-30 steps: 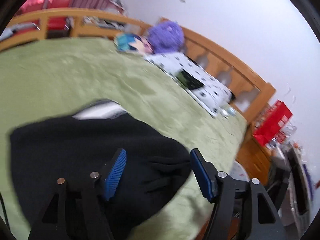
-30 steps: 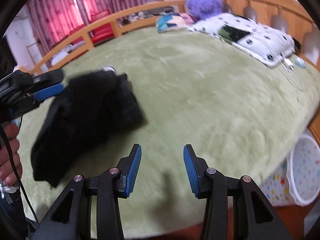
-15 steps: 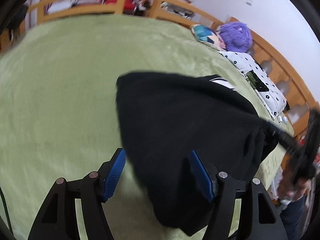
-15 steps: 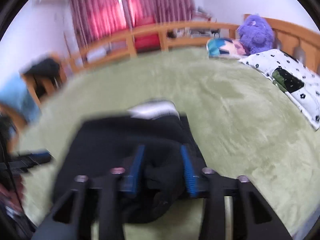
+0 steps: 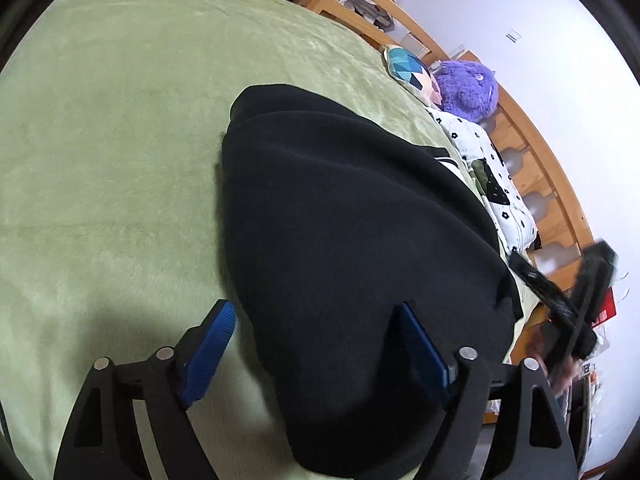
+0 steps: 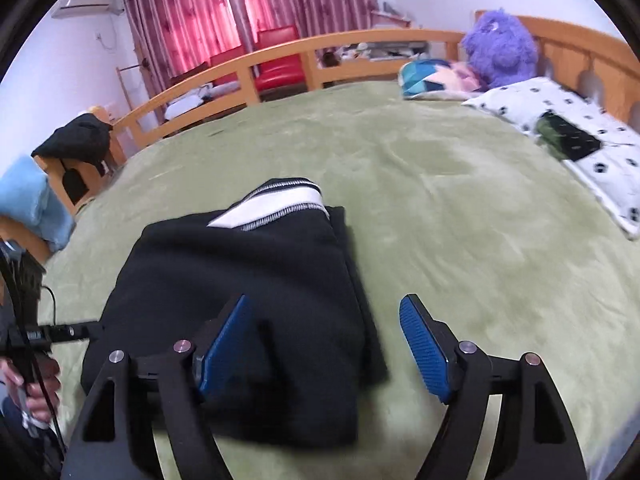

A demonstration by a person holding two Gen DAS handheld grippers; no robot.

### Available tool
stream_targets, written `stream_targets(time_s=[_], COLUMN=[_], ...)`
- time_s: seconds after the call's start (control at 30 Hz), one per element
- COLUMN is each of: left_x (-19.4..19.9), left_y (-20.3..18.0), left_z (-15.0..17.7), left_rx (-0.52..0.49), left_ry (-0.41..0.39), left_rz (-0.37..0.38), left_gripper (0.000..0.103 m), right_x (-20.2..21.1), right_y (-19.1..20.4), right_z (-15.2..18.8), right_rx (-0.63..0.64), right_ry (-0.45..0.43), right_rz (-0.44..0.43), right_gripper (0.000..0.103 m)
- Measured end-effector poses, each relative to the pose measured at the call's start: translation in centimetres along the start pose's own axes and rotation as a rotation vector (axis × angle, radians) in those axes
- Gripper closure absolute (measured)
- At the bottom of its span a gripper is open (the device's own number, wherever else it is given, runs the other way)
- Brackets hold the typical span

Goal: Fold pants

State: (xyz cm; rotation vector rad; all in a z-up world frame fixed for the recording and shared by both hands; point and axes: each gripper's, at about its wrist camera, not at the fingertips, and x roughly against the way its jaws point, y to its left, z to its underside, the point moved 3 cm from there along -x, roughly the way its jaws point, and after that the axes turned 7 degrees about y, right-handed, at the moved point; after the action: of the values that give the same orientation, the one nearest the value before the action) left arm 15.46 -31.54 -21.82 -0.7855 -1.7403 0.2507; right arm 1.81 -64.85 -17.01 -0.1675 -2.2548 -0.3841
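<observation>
My left gripper [image 5: 316,344] is tipping down, jaws just opening wide, black pants [image 5: 360,248] lying loose between them | my right gripper [image 6: 324,344] is tipping down too, jaws just opening, squeezing nothing | folded pants are pointing their white-striped waistband [image 6: 276,208] away from me | green blanket [image 6: 460,216], wooden bed rail [image 6: 280,64], red curtains [image 6: 240,4].

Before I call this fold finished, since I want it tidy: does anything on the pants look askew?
Slightly. On the black pants, the white waistband pokes past the far edge, and a lower layer sticks out along the right side, so the edges aren't flush.
</observation>
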Motion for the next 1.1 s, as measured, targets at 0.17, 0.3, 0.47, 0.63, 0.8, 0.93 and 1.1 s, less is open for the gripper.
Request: stream_targets(time_s=[0.17,0.3,0.47,0.63,0.8,0.93,1.1], left_x=[-2.4,-4.5,-5.4,-4.1,-1.1,2.9,8.5], left_y=[0.6,0.8,0.0,0.4,-0.7,-0.3,3.6], left_z=[-1.1,-1.7,-2.0,-2.1,-1.9,-1.0,0.3], left_rx=[0.016,0.034,0.023,0.024,-0.022,-0.054,-0.024], left_ry=[0.028,0.050,0.035,0.033,0.015,-0.019,-0.035], left_rz=[0.054,0.111,0.100,0.154,0.164,0.153,0.134], left_gripper=[0.012,0.012,0.026,0.058,0.071,0.073,0.073], right_x=[-6.9,-8.5,-10.7,-10.8,-7.8,-5.1,-2.9], right_y=[-1.4,-2.8,-3.0,-2.0,0.6,3.9,9.6], right_z=[-0.5,-0.6,0.1,0.1,-0.2,-0.4,1.1], right_rx=[-0.026,-0.071,-0.157,-0.142,-0.095,-0.082,-0.053], right_ry=[0.166,0.220,0.266,0.253,0.188,0.164,0.160], right_rz=[-0.030,-0.126,-0.247,-0.210,-0.106,-0.091,-0.086], right_gripper=[0.026,0.020,0.017,0.024,0.053,0.067,0.072])
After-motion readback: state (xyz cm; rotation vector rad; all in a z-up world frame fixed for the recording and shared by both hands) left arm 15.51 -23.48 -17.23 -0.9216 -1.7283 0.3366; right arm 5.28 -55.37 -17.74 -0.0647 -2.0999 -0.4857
